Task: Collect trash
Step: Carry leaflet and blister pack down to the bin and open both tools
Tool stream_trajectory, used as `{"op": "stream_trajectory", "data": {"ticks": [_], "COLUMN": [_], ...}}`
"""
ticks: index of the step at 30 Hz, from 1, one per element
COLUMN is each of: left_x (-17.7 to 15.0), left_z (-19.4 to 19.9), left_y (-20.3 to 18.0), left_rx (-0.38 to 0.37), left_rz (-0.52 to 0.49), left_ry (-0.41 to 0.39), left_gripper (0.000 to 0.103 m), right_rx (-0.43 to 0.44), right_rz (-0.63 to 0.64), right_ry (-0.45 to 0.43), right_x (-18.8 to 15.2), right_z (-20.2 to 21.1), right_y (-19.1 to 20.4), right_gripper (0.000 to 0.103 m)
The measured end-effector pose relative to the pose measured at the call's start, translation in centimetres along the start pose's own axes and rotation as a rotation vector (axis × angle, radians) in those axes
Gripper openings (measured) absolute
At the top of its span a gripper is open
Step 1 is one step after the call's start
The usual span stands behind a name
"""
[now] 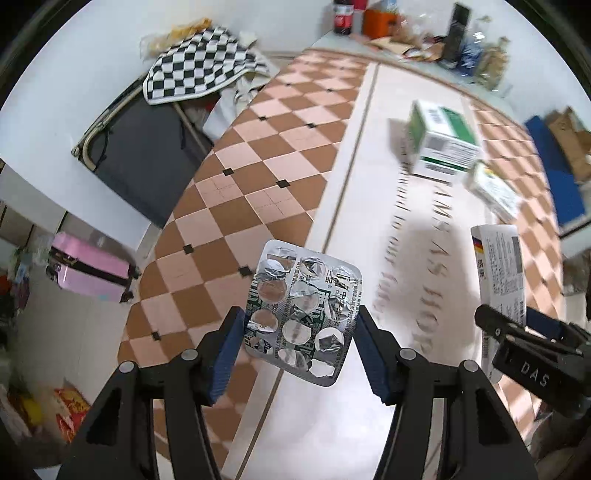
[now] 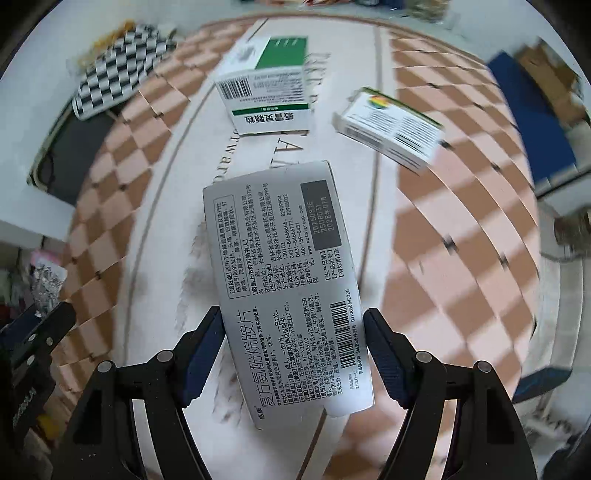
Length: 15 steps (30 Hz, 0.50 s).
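My left gripper (image 1: 300,334) is shut on a used silver blister pack (image 1: 303,312) and holds it above the rug. My right gripper (image 2: 293,345) is shut on a flat white medicine box (image 2: 284,280) with black print; this box also shows in the left wrist view (image 1: 500,266) at the right, with the right gripper (image 1: 517,325) below it. A green-and-white medicine box (image 2: 267,86) and a smaller white box with a rainbow mark (image 2: 391,125) lie on the rug ahead; both show blurred in the left wrist view, the green box (image 1: 441,142) and the small box (image 1: 493,190).
A checkered brown-and-pink rug (image 1: 236,206) with a cream middle band covers the floor. A black-and-white checked cloth (image 1: 195,62) lies over a dark folding frame at the far left. A pink suitcase (image 1: 90,267) stands left. Clutter, a cola bottle (image 1: 342,14) and a blue box (image 1: 554,173) line the far edges.
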<state>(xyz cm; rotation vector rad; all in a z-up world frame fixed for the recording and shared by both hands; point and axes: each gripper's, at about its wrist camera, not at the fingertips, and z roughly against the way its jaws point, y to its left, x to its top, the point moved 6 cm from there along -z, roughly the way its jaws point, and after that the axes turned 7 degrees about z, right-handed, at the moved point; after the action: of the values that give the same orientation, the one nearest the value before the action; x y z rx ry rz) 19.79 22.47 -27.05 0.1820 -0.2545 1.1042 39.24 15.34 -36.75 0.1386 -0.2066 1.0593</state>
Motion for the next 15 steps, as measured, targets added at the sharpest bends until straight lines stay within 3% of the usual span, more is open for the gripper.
{"op": "stream_trajectory", "data": {"ticks": [5, 9, 15], "left_x": [-4.6, -8.8, -15.7], "left_z": [4.6, 7.0, 8.0], "left_y": [2.2, 5.3, 10.2], "left_rx": [-0.100, -0.172, -0.227], "left_rz": [-0.089, -0.157, -0.198], "left_ry": [-0.055, -0.068, 0.005], "left_gripper": [0.056, 0.056, 0.056], "right_rx": [0.010, 0.010, 0.036], "right_rz": [-0.097, -0.190, -0.321], "right_ry": [-0.082, -0.129, -0.118], "right_x": [-6.3, -13.7, -25.6], "right_z": [5.8, 9.8, 11.8], "right_y": [1.5, 4.5, 8.2], "right_gripper": [0.077, 0.077, 0.077]}}
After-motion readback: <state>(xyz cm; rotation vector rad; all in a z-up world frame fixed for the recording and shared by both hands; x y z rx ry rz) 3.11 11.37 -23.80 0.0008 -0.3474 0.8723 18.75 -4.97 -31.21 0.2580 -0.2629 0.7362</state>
